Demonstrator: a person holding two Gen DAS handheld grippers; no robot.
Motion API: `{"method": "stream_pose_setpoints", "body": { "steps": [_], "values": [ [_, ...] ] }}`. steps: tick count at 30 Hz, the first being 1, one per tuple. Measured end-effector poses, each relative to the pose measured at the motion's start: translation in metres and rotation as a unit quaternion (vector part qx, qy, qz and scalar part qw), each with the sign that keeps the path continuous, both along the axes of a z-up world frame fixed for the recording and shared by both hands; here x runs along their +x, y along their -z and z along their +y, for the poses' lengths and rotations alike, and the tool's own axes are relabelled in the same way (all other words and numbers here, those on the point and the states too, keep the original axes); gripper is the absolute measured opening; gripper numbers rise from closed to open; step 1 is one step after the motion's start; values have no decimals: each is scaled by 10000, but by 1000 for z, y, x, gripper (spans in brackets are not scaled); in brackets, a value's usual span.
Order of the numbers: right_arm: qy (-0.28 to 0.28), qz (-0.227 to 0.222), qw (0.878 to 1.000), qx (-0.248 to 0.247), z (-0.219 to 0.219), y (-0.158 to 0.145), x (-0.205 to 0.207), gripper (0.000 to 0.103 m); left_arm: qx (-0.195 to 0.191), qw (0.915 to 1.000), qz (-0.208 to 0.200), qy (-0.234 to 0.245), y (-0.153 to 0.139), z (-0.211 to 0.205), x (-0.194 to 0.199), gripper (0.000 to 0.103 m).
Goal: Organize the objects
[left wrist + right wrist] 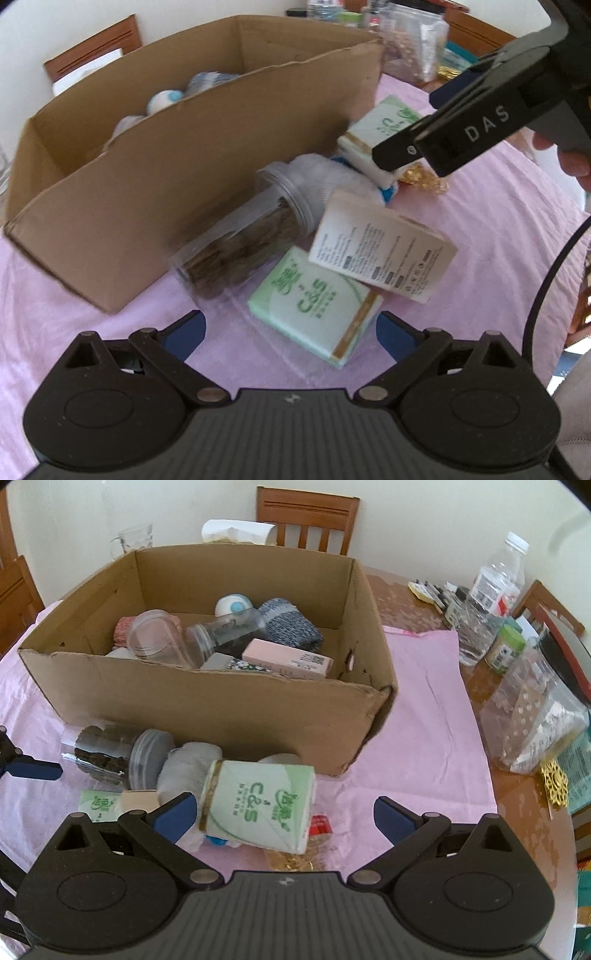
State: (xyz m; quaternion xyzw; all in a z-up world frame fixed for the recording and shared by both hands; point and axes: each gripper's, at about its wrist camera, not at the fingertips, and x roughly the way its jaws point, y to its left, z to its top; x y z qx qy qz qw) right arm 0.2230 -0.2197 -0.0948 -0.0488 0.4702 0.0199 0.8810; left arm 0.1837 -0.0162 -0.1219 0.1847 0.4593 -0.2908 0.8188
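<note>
An open cardboard box (229, 705) stands on the pink cloth and holds several items. In front of it lie a clear jar of brown pieces (236, 251), a white sock bundle (188, 768), a beige carton (380, 247) and two green tissue packs. My left gripper (291, 332) is open just above one green tissue pack (314, 306). My right gripper (284, 816) is open, its fingers on either side of the other green tissue pack (258, 805), apart from it. The right gripper also shows in the left wrist view (399, 162), over that pack (380, 129).
Gold-wrapped sweets (424, 181) lie beside the far pack. Bottles (498, 583), a clear bag (535, 716) and small jars crowd the table's right side. Wooden chairs (306, 520) stand behind the box. A glass mug (133, 542) stands at the back left.
</note>
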Motion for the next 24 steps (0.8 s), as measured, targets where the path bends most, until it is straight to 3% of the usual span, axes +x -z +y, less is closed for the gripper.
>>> {"method": "stream_pose_setpoints", "body": {
  "steps": [6,8,16,20,24],
  "values": [
    [106,20,9999,26,-5,1,-2,103,-49,9999,117,92,3,-1,4,92],
    [105,10,9999,18,-5,1,-2,103,-153,9997,187,98,2,0,3,84],
    [65,4,10000,-8,-2,1,-1,103,-231,9997,62,75,3,-6,0,84],
    [67,18,10000,-14,-1,1,-1,103,-294,9995,65,123,1,-4,-5,74],
    [73,4,10000,-27,-1,1,-2,103,-302,9994,143,121,-1,2,-12,71]
  ]
}}
